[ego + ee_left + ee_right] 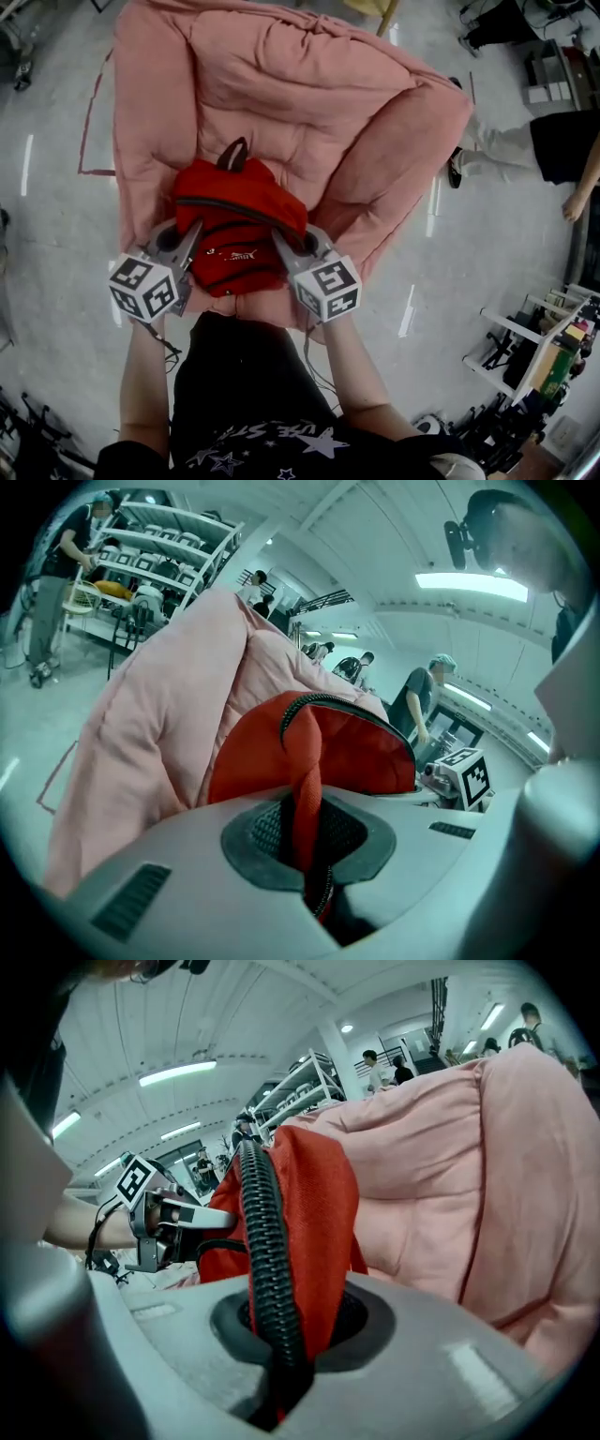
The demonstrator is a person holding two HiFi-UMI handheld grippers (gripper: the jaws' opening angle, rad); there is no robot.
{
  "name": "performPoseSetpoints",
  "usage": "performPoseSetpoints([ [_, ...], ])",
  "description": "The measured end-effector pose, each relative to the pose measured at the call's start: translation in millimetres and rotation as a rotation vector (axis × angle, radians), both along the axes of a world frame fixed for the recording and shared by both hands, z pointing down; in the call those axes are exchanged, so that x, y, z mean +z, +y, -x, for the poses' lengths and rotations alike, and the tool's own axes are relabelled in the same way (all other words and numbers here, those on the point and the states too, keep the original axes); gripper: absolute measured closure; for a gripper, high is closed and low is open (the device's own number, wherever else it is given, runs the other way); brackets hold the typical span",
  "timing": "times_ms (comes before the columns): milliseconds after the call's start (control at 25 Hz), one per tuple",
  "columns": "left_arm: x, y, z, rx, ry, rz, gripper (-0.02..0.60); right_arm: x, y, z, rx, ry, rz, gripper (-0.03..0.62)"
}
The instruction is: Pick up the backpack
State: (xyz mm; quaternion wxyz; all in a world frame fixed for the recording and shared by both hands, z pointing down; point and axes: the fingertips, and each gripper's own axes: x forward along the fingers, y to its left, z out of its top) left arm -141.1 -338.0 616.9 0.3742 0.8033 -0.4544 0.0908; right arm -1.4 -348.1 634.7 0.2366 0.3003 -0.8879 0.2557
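A red backpack [239, 225] with a dark top loop lies on a big pink cushion [309, 103]. My left gripper [192, 234] is shut on the backpack's left edge; a fold of its red fabric [305, 780] and a zip are pinched between the pads. On the right side, my right gripper [281, 246] is shut on the backpack too, with red cloth [314, 1241] and a black zip [267, 1260] clamped in it. The left gripper [187, 1213] shows across the backpack in the right gripper view.
The cushion sits on a grey floor [487, 244]. A person [544, 141] stands at the right. Shelving with goods [544, 347] is at the lower right. More people and racks [141, 564] show in the background.
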Motion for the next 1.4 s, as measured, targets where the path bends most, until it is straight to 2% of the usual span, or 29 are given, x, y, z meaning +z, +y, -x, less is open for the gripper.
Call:
performPoseSetpoints([
  [120,-12.1,10.0,-0.2,0.001,-0.017,-0.006,0.566,-7.7,7.5,1.3,-0.016,-0.014,-0.021,0.551],
  [280,-26.2,15.2,4.4,-0.028,0.024,0.002,0.566,-16.6,9.2,7.0,-0.068,0.009,-0.076,0.551],
  [480,-29.9,17.4,3.5,-0.055,0.029,-0.031,0.566,-18.4,7.7,6.8,-0.046,-0.012,-0.091,0.551],
  [680,-52.1,46.3,10.7,-0.073,0.035,-0.064,0.566,-37.3,36.1,14.4,-0.019,-0.014,-0.121,0.551],
  [800,-69.0,65.0,7.0,-0.052,0.050,-0.098,0.566,-52.7,53.4,10.9,0.015,-0.008,-0.148,0.556],
  [1000,-76.9,93.4,2.6,-0.012,0.124,-0.111,0.566,-64.0,80.5,8.8,0.053,0.042,-0.173,0.557],
  [1200,-95.5,113.0,-2.9,0.077,0.137,-0.117,0.568,-83.3,95.4,4.6,0.147,-0.018,-0.136,0.560],
  [1400,-132.7,162.5,-6.6,0.104,0.180,-0.143,0.568,-121.6,140.6,0.6,0.201,-0.072,-0.153,0.560],
])
